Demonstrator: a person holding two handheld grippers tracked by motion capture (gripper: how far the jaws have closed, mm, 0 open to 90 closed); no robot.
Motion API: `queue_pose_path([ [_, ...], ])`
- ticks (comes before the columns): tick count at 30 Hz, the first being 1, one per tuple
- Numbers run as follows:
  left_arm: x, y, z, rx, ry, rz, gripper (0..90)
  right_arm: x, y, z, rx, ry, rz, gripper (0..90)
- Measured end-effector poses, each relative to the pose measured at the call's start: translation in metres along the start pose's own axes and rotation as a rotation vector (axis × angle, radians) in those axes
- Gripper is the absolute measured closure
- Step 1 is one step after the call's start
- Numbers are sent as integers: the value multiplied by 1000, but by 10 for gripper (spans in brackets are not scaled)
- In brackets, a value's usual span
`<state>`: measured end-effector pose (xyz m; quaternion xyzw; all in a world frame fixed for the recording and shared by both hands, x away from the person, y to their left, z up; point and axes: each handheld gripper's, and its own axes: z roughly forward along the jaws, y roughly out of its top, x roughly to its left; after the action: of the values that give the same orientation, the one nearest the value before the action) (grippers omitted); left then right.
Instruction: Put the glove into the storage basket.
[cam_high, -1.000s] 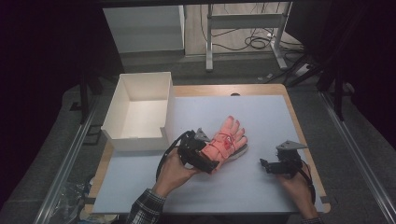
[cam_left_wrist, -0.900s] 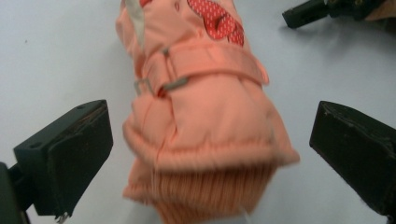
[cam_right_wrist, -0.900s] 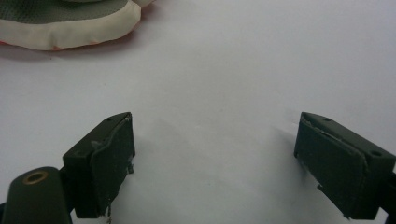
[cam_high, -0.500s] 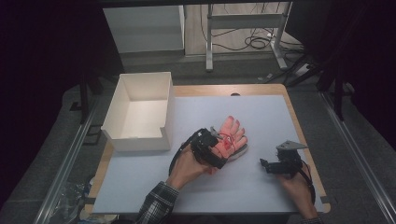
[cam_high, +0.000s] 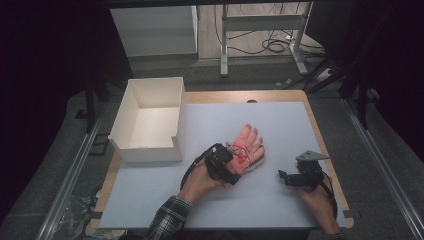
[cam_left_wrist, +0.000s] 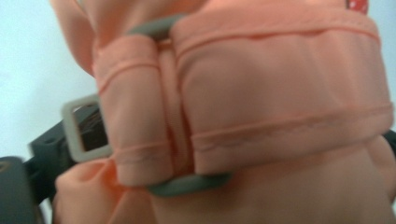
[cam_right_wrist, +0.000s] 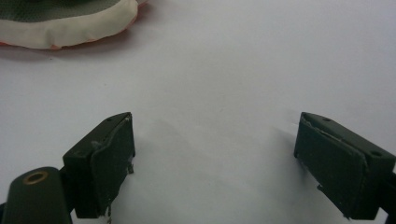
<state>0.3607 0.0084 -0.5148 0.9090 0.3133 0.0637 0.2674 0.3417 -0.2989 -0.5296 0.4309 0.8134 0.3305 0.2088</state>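
Note:
An orange-pink glove (cam_high: 248, 144) lies flat on the pale blue mat (cam_high: 280, 120), fingers pointing to the far right. My left gripper (cam_high: 234, 165) sits low at the glove's wrist end. In the left gripper view the glove's cuff (cam_left_wrist: 280, 84), with its strap and grey buckle (cam_left_wrist: 84, 126), fills the space between the jaws, which have just been closing; they still stand wide and I see no squeeze on the fabric. My right gripper (cam_high: 283, 176) rests on the mat to the glove's right, open (cam_right_wrist: 215, 135) with nothing between its jaws. The glove's edge (cam_right_wrist: 60, 23) shows beyond it.
An open white box (cam_high: 150, 150) stands at the mat's left side, its near wall level with the left hand. The wooden table edge (cam_high: 320, 130) runs along the right. Bare mat lies between the two hands and in front of them.
My left hand has come down and a little right, bringing its gripper onto the glove's cuff. The glove and the right gripper have stayed in place.

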Motion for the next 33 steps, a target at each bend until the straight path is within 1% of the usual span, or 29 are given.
queue_pose_path([
  [1, 0, -1, 1, 3, -10, 2, 52, 0, 0, 0, 0, 0, 0, 125],
  [3, 0, -3, 3, 7, -7, 9, 84, 0, 0, 0, 0, 0, 0, 125],
  [4, -1, -3, 3, 15, 3, 21, 116, 0, 0, 0, 0, 0, 0, 125],
  [5, -1, -3, 3, 15, 3, 21, 131, 0, 0, 0, 0, 0, 0, 125],
  [6, -3, -2, 3, 28, 17, 36, 150, 0, 0, 0, -1, 0, 0, 125],
  [7, -5, -2, 3, 31, 27, 42, 167, 0, 0, 0, -1, 0, 0, 125],
  [9, -6, -1, 2, 38, 32, 49, 201, 0, 0, 0, -1, -1, 0, 125],
  [11, -8, 0, 1, 44, 40, 64, 251, 0, 0, 0, -1, -1, 0, 125],
  [13, -10, 1, -1, 50, 39, 75, 314, 0, 0, 0, -1, -1, -1, 125],
  [15, -10, 2, -2, 54, 35, 84, 350, 0, 0, 0, -1, -1, -1, 125],
  [17, -10, 2, -4, 42, 29, 86, 390, 0, 0, 0, -1, -1, -1, 125],
  [18, -9, 1, -5, 32, 21, 81, 417, 0, 0, 0, -1, -1, -1, 125],
  [19, -9, 1, -5, 32, 21, 81, 440, 0, 0, 0, -1, -1, -1, 125],
  [20, -5, -3, -7, 4, -1, 69, 459, 0, 0, 0, -1, -1, -1, 125],
  [21, -3, -4, -8, -8, -13, 60, 474, 0, 0, 0, -1, -1, -1, 125],
  [23, -2, -5, -10, -16, -23, 49, 494, 0, 0, 0, -1, -1, 0, 125],
  [24, -2, -4, -10, -14, -23, 51, 499, 0, 0, 0, -1, 0, -1, 125],
  [29, -4, 3, -13, 19, -9, 66, 503, 0, 0, 0, -1, -1, -1, 125],
  [33, -2, 4, -15, 12, -11, 56, 503, 0, 0, 0, 0, 0, 0, 125],
])
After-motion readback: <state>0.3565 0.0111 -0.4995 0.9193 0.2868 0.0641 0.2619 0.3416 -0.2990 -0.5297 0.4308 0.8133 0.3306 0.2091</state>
